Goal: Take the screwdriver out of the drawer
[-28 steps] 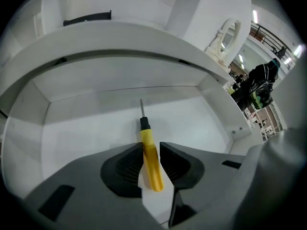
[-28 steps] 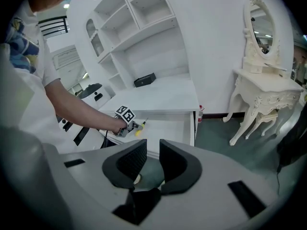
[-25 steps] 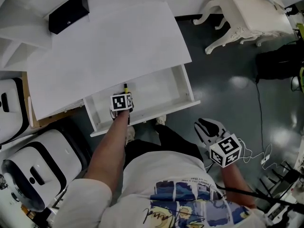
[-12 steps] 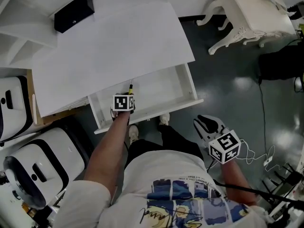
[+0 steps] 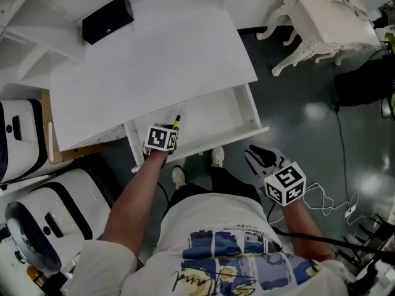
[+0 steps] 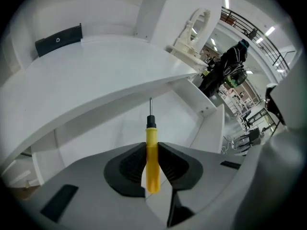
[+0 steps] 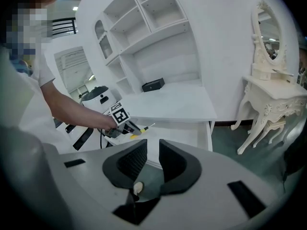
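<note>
Head view: left gripper (image 5: 171, 130) over the left end of the open drawer (image 5: 254, 117), screwdriver (image 5: 178, 119) tip pointing far. Right gripper (image 5: 258, 157) near right, over the floor

Left gripper view: jaws clamped on the yellow handle. Best to draw it near and upward, so the tip clears the desk top (image 6: 96, 80)

Right gripper view: jaws apart, nothing between; hold it aside
</note>
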### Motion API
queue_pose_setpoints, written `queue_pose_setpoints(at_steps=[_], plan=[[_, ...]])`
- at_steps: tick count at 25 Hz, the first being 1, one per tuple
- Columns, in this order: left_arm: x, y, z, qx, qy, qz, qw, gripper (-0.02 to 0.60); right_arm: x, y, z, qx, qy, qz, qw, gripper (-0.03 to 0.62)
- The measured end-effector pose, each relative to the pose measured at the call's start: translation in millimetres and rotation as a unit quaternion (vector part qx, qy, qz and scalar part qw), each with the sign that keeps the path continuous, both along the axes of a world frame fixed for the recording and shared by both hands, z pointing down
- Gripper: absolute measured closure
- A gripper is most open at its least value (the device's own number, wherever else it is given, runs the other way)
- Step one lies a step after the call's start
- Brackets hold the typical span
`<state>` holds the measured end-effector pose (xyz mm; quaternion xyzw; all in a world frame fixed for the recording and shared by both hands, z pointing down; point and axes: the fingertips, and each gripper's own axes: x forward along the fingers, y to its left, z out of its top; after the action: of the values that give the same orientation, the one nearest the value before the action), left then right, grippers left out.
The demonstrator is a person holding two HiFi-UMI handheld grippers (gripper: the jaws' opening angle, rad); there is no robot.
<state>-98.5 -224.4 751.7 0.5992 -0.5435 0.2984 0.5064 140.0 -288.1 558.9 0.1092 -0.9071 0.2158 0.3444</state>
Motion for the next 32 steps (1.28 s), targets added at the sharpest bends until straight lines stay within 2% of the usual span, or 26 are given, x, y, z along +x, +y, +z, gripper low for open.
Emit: queue_pose_setpoints(at_steps=[4,9,15,24,32], plan=[[0,14,-25,0.012,0.009,0.035,0.9993,0.495,-18,12,-4,0.006,-0.005,-0.004,1.0,0.5],[-4,34,-59,0.049,0.028,0.043,0.9975,0.495,-43,26,-11,0.017,-0.013,-0.008,1.0,0.508],[-10,61,-106,0.111,0.055,0.024,0.992,0.495,-69,50,-21,0.034,-0.019,-0.016,0.999,0.525],[-20,98,-183,0.208,0.081,-0.024,0.9746,0.495,-99,91,-32,0.056,-0.026,-0.028,0.998,0.552],[-25,142,-225,0.256,0.082,-0.023,0.9629,0.495,-114,133,-38,0.069,-0.036,-0.03,0.997,0.563]])
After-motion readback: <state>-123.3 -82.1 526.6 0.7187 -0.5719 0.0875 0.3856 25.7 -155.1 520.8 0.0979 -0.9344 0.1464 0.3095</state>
